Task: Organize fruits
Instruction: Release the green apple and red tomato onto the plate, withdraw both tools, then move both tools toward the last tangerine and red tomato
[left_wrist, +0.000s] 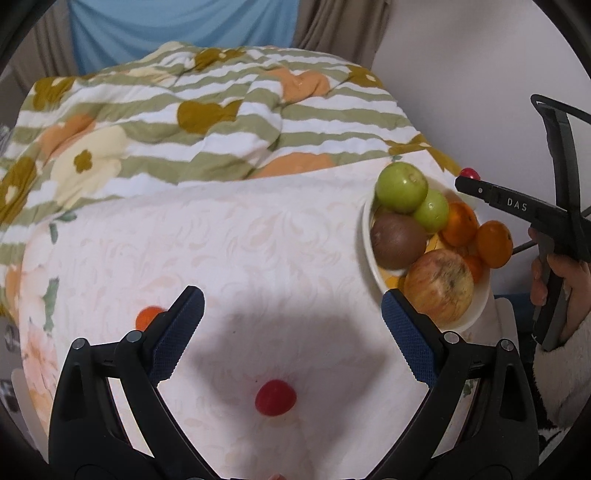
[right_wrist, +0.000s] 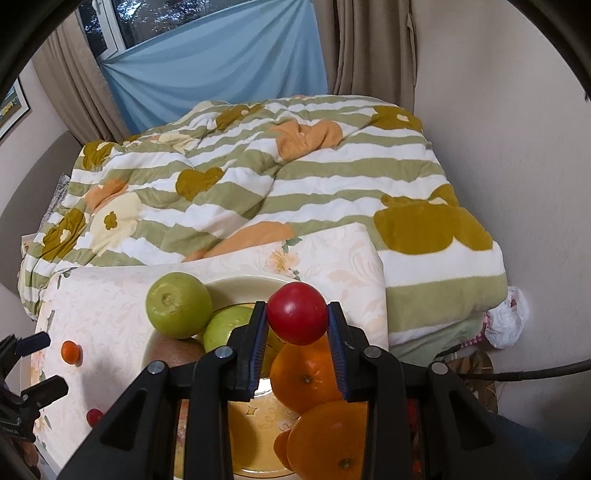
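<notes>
Only right view: hand-held gripper (right_wrist: 297, 325) clamps tomato (right_wrist: 297, 318).

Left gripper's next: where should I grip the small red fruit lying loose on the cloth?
Grip the red fruit across its widest middle, coming straight down: it lies alone on the flat cloth, between and below the open left gripper fingers. Close gently; it may roll.

Your right gripper (right_wrist: 297, 325) is matt black plastic with ribbed blue pads (right_wrist: 260, 347), pressing a glossy, smooth red tomato (right_wrist: 297, 318). At ten o'clock, the green apple (right_wrist: 178, 305) looks waxy; the bowl (right_wrist: 236, 286) glazed, the quilt (right_wrist: 295, 192) soft cloth.
</notes>
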